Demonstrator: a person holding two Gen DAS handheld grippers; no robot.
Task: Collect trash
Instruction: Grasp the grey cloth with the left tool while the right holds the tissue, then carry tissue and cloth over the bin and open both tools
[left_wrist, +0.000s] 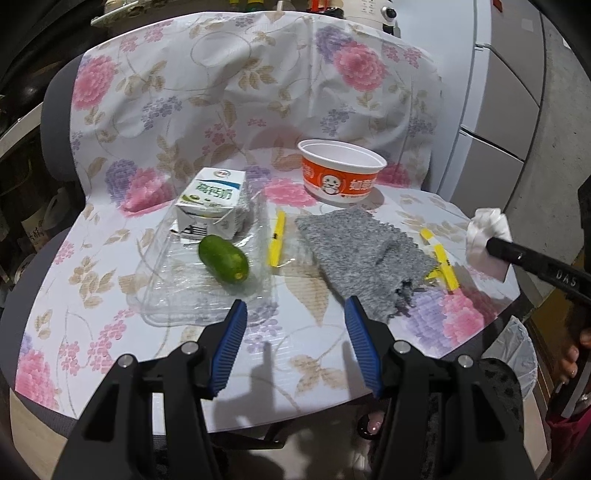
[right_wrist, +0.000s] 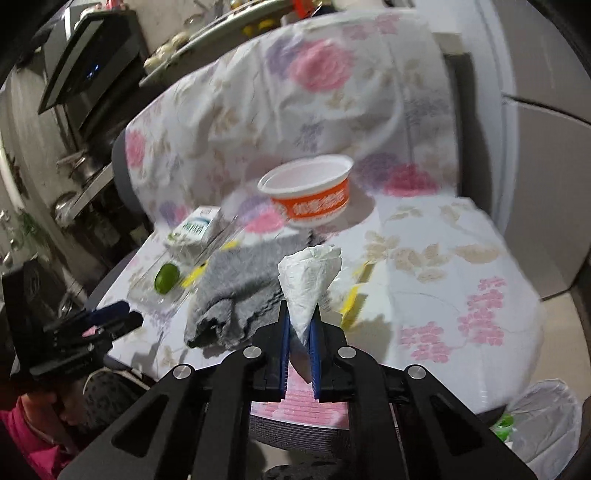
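My right gripper (right_wrist: 300, 310) is shut on a crumpled white tissue (right_wrist: 310, 280), held above the right part of the floral-covered seat (right_wrist: 443, 277). In the left wrist view the same tissue (left_wrist: 487, 230) hangs at the right gripper's tip (left_wrist: 493, 245), past the seat's right edge. My left gripper (left_wrist: 297, 306) stands open over the seat's front with nothing between its fingers. On the seat lie a milk carton (left_wrist: 212, 201) and a green fruit (left_wrist: 223, 264) on a clear plastic tray (left_wrist: 177, 299), yellow wrappers (left_wrist: 277, 240), a grey cloth (left_wrist: 369, 254) and an orange bowl (left_wrist: 341, 171).
A bin lined with a clear bag (right_wrist: 546, 424) stands on the floor to the right of the seat, also visible as the bin (left_wrist: 517, 350) in the left wrist view. More yellow wrappers (left_wrist: 443, 264) lie by the cloth. A person's pink sleeve (right_wrist: 29, 435) shows at the lower left.
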